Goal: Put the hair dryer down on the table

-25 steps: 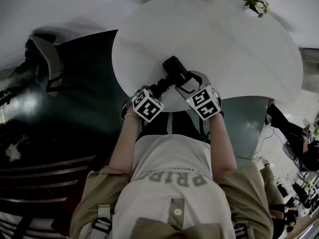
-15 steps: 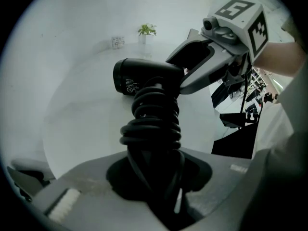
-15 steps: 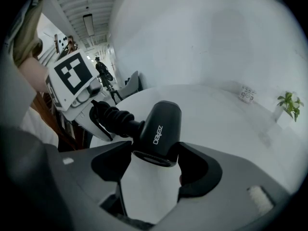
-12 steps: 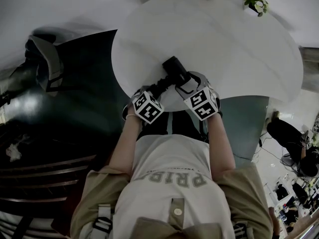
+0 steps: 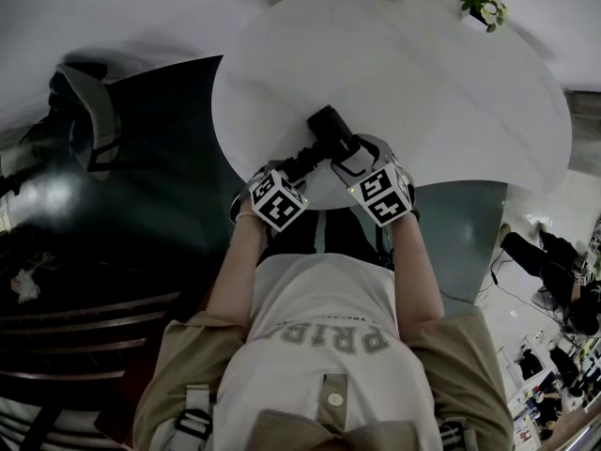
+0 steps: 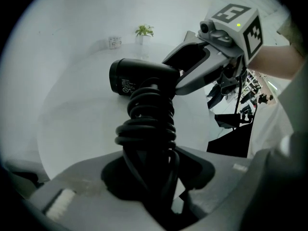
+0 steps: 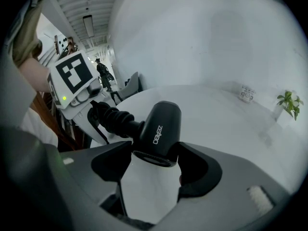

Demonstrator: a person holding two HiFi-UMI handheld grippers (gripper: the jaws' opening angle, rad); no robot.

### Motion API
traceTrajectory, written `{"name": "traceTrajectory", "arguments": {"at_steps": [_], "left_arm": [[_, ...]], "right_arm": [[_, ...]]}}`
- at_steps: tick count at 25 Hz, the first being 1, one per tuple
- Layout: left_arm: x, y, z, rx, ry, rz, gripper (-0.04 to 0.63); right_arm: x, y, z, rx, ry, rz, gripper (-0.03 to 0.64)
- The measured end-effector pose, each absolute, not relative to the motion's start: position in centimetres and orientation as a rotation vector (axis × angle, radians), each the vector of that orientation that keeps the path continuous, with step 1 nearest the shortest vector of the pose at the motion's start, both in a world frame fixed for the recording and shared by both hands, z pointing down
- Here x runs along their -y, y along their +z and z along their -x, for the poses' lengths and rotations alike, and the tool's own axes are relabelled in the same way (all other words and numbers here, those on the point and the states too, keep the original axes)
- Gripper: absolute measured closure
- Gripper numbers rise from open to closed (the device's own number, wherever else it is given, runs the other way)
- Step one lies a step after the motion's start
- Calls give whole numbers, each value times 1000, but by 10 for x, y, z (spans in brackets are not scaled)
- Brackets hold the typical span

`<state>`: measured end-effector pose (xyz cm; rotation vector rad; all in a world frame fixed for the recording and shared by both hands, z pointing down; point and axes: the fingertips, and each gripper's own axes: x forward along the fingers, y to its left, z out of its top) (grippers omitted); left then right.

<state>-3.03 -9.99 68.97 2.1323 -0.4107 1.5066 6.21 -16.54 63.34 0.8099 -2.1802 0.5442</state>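
The round white table (image 5: 441,83) fills the upper middle of the head view, with a person standing at its near edge and both forearms reaching over it. The grey left gripper (image 5: 299,167), with its marker cube, points steeply down at the table's near rim. Its jaws have just been opening, and they now stand loosely around the handle of the black hair dryer (image 5: 329,130), with a sliver of white showing beside the handle in the left gripper view. The grey right gripper (image 5: 344,154) comes in just beside it. Its jaws are spread wide and clamped on the rear end of the dryer's barrel, one tip on each side. The dryer lies low over the near part of the table, barrel pointing away from the person. I cannot tell whether it touches the top. A black cord (image 6: 147,124) is wound in tight loops around the handle. At the far rim stands a small potted green plant (image 5: 484,7) — well apart from the dryer.
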Motion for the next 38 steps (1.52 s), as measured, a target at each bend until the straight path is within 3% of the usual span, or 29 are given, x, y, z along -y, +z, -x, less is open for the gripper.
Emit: {"name": "traceTrajectory", "arguments": {"at_steps": [13,38], "left_arm": [[96,687,34,393,1488,-2100,348],[93,688,59,415,1460,-2080,347]], "right_arm": [[165,633,-63,2180,544,-802,308],[171,637,-64,2115,461,-785,311]]}}
